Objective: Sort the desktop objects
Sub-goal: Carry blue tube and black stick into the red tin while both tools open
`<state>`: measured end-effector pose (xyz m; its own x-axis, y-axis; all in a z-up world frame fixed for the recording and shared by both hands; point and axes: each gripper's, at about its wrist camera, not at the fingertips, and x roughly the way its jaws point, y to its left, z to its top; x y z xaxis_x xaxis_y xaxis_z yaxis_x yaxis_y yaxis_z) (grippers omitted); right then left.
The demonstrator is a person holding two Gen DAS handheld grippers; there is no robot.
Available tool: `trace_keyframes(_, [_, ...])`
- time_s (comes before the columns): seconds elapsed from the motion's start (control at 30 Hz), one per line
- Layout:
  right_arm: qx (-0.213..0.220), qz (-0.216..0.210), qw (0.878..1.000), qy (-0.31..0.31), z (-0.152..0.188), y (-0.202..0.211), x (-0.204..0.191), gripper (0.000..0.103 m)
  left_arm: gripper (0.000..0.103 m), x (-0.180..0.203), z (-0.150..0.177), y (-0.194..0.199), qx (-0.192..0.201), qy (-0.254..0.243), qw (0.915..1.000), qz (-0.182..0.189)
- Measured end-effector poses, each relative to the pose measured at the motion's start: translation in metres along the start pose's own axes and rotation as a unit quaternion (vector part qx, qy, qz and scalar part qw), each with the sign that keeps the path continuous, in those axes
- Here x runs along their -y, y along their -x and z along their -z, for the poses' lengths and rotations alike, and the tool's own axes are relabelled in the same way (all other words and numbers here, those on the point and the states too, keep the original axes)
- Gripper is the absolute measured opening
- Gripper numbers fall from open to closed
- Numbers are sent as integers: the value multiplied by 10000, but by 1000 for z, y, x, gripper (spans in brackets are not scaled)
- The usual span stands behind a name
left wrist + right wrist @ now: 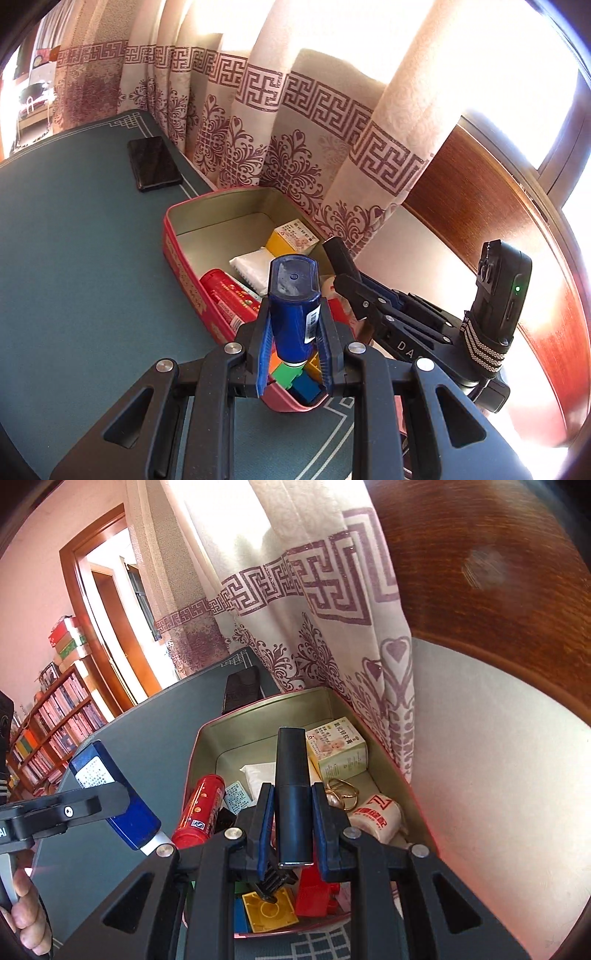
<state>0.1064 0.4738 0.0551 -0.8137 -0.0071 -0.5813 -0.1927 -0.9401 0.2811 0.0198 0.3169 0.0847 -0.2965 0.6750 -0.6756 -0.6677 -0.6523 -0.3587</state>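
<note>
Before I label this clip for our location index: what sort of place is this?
Most likely a room in a home, perhaps a study: a full bookshelf by a wooden door frame, patterned curtains against the window, and a blue desk mat holding a tin of odds and ends.

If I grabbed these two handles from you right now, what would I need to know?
Left gripper: shut on a blue bottle, held above the red tin.
Right gripper: shut on a black tube, also over the tin.
Done: the tin already holds a red can, a yellow box, building blocks and more.
Left: drop both held items in. A dark wallet-like thing lies on the green mat.
</note>
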Motion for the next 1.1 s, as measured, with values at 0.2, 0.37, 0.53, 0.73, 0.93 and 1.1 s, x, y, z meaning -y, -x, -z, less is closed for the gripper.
trace_keyframes(0.2, [28,13,10000,79,3,2,1,22,24,17,-9,-26,-139,-163,9997,-83])
trace_keyframes(0.37, [-27,-19,10000,70,4,-3,3,22,24,19,-12,-42,-179,-259,9993,-218])
trace_keyframes(0.53, [-139,20,9999,77,7,-9,3,22,24,8,-16,-55,-246,-128,9992,-279])
trace_keyframes(0.73, [-214,40,9997,64,8,-12,3,22,33,4,-19,-60,-321,-80,9991,-251])
trace_keyframes(0.93, [-335,31,9994,-96,10,-17,7,24,63,1,-19,-57,-162,-59,9991,-376])
trace_keyframes(1.1, [-182,84,9998,-61,8,-11,7,24,63,-1,-19,-50,-52,-115,9985,-528])
